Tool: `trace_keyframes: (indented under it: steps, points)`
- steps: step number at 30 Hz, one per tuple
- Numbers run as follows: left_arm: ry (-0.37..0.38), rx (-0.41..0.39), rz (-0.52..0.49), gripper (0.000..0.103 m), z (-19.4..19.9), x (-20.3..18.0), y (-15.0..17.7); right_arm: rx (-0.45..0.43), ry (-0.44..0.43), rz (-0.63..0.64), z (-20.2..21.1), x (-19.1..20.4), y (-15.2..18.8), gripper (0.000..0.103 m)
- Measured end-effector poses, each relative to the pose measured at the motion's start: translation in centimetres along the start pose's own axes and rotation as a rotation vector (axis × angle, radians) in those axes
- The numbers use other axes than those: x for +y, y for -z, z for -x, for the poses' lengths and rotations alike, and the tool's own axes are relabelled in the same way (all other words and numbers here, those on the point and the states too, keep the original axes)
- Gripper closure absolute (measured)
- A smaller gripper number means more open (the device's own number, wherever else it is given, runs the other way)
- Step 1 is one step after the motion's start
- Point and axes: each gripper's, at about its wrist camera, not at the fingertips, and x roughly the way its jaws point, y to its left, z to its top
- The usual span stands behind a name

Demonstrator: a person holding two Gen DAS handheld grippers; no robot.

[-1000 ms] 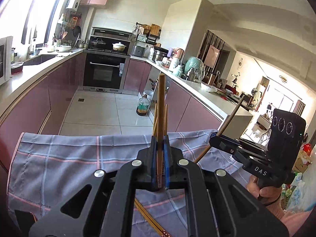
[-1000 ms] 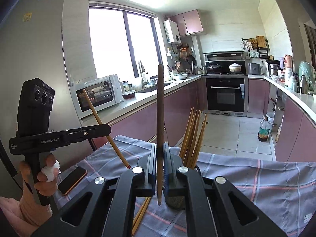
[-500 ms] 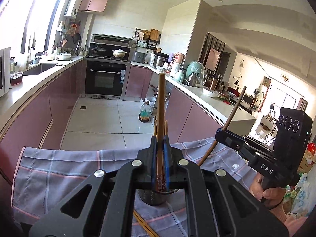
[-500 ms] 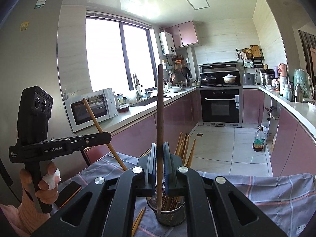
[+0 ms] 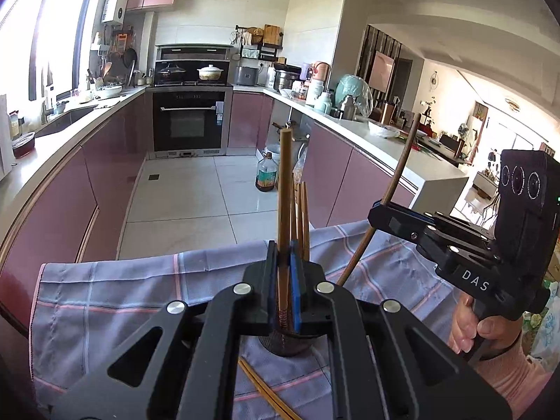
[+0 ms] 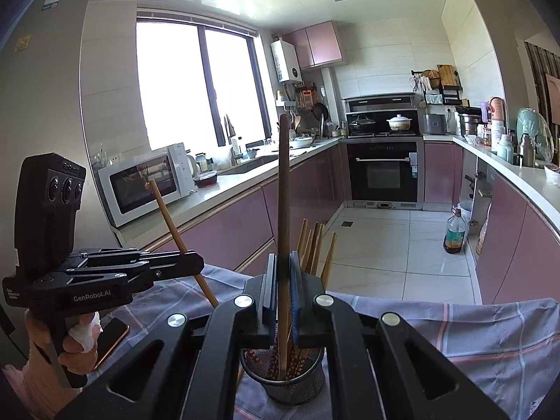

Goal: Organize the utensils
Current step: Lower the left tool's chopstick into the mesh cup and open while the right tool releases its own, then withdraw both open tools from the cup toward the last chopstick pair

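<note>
right gripper [image 6: 282, 301] clamped on dark chopstick [image 6: 283, 189], upright, lower tip inside mesh holder [image 6: 283, 381] directly below | left gripper [image 5: 284, 292] clamped on light chopstick [image 5: 284, 189], upright, above holder rim | right nearer to drop | loose chopsticks [image 5: 266, 390] flat on checked cloth [image 5: 105, 301]

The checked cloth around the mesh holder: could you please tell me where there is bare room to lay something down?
Right of the mesh holder the cloth lies bare; so does its far left corner. Crowded: loose chopsticks in front of the holder, a phone by the left gripper.
</note>
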Motion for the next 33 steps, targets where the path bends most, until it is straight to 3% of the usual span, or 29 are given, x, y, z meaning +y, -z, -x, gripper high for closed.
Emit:
trace_keyframes:
  steps: [18, 29, 33]
  points:
    - [-0.018, 0.148, -0.053, 0.096, -4.8, 0.3, 0.6, 0.174, -0.003, -0.022, -3.6, -0.2, 1.6, 0.097]
    - [-0.045, 0.190, -0.010, 0.094, -8.6, 1.6, 1.0, 0.189, 0.046, -0.067, -5.1, -1.2, 1.6, 0.093]
    - [-0.049, 0.181, 0.015, 0.088, -8.8, 2.6, 1.4, 0.183, 0.066, -0.076, -5.0, -1.5, 1.8, 0.084]
